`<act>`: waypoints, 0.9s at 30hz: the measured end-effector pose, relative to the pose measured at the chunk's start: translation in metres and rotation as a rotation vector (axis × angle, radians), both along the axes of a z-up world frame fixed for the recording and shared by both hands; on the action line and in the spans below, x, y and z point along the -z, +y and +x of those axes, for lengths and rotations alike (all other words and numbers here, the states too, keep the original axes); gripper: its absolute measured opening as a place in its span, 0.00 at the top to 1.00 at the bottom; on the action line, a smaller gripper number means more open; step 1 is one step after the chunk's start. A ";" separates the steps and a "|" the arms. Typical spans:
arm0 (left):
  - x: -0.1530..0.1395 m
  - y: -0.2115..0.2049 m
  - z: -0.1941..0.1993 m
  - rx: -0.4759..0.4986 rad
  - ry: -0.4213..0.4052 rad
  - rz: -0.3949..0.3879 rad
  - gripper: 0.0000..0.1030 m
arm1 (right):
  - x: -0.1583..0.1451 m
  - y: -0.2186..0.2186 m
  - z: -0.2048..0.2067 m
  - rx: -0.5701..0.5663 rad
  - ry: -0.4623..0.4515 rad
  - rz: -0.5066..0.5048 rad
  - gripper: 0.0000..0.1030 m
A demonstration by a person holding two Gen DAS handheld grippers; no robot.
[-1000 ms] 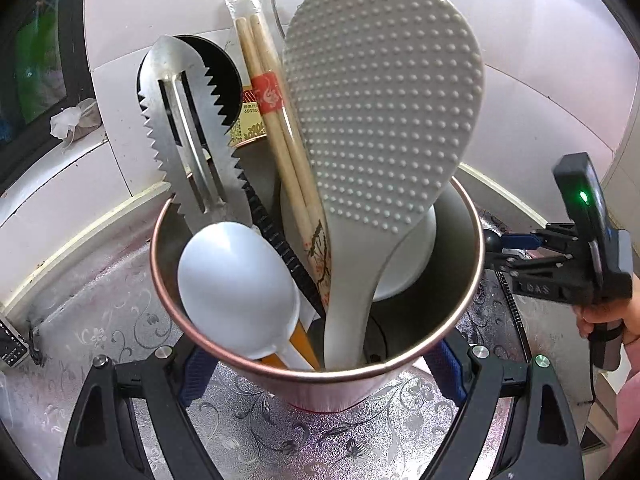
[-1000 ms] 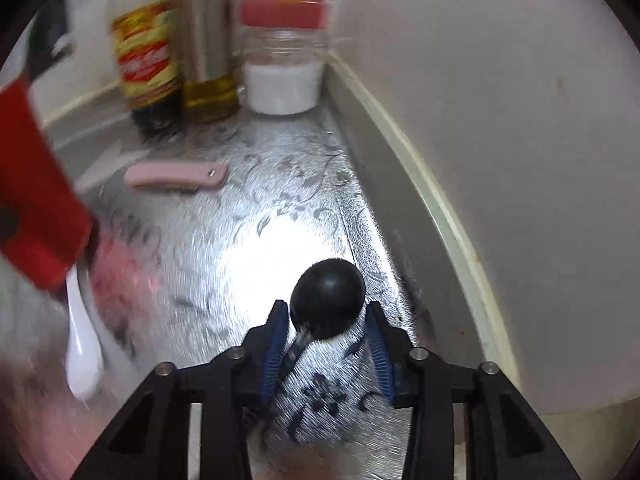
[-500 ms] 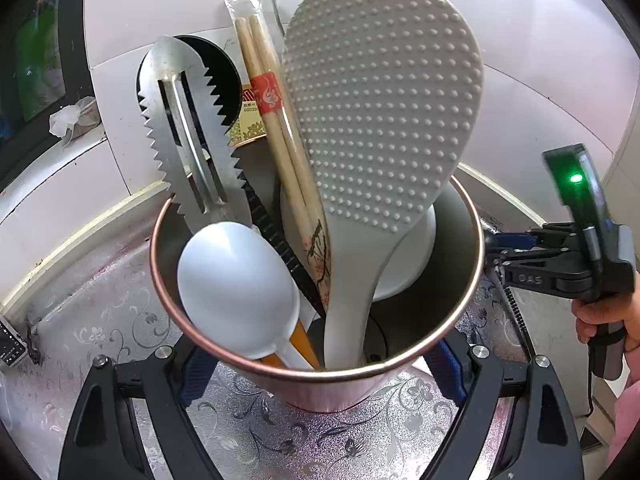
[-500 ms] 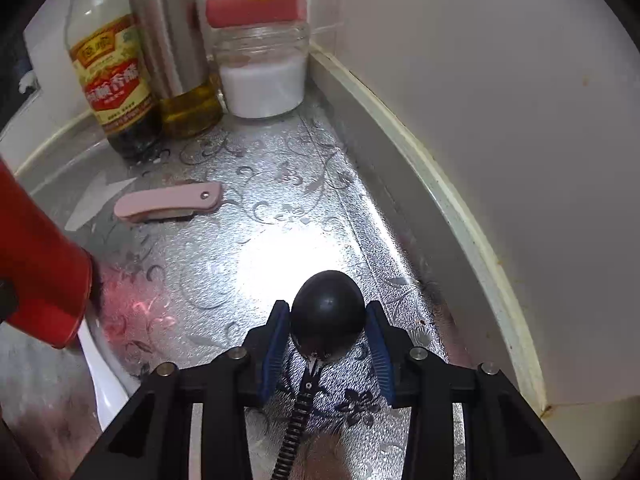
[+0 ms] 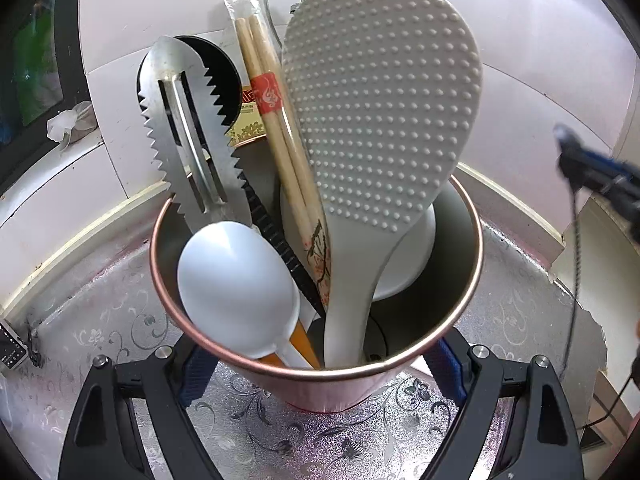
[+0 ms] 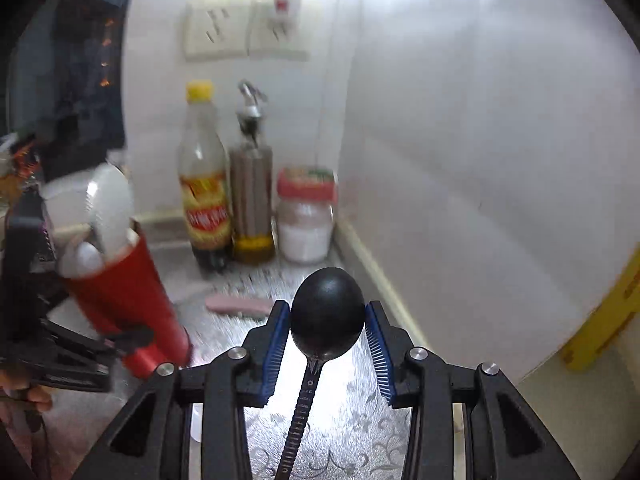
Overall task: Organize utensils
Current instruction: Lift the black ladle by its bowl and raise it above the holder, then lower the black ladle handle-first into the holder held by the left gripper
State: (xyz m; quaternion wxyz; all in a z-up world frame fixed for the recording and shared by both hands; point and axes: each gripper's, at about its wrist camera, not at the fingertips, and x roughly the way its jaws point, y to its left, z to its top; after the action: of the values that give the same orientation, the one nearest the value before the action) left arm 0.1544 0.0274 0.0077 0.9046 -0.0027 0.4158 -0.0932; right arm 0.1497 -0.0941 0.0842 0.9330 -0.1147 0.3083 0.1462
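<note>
Utensils stand in a red cup (image 5: 320,384) clamped by the left gripper (image 5: 320,372) above the worktop (image 5: 100,320): paddle (image 5: 380,120), white spoon (image 5: 236,288), chopsticks (image 5: 276,132). Right gripper (image 6: 326,330) is clamped on a black spoon (image 6: 326,316).

Bench (image 6: 352,408) has silver foil w/ floral pattern, bright glare near its middle. White tiled wall (image 6: 460,160) meets it at a cream edge strip (image 6: 380,276) in the corner. Double wall socket (image 6: 246,28) up high, strong light from above. Dark window (image 5: 36,64) at left.
</note>
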 end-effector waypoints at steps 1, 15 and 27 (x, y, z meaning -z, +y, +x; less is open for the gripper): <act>0.000 0.000 0.000 0.001 0.000 0.000 0.13 | -0.009 0.000 -0.006 -0.005 -0.021 0.000 0.60; -0.001 0.003 0.001 0.016 -0.001 0.004 0.13 | -0.065 0.043 -0.019 -0.082 -0.263 0.123 0.60; 0.000 0.010 0.005 0.035 -0.005 0.011 0.13 | -0.113 0.079 -0.016 -0.137 -0.429 0.309 0.60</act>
State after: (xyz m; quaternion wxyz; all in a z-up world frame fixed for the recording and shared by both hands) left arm 0.1592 0.0375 0.0081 0.9039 0.0098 0.4141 -0.1068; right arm 0.1335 -0.0148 0.1974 0.9713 -0.0199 0.0693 0.2265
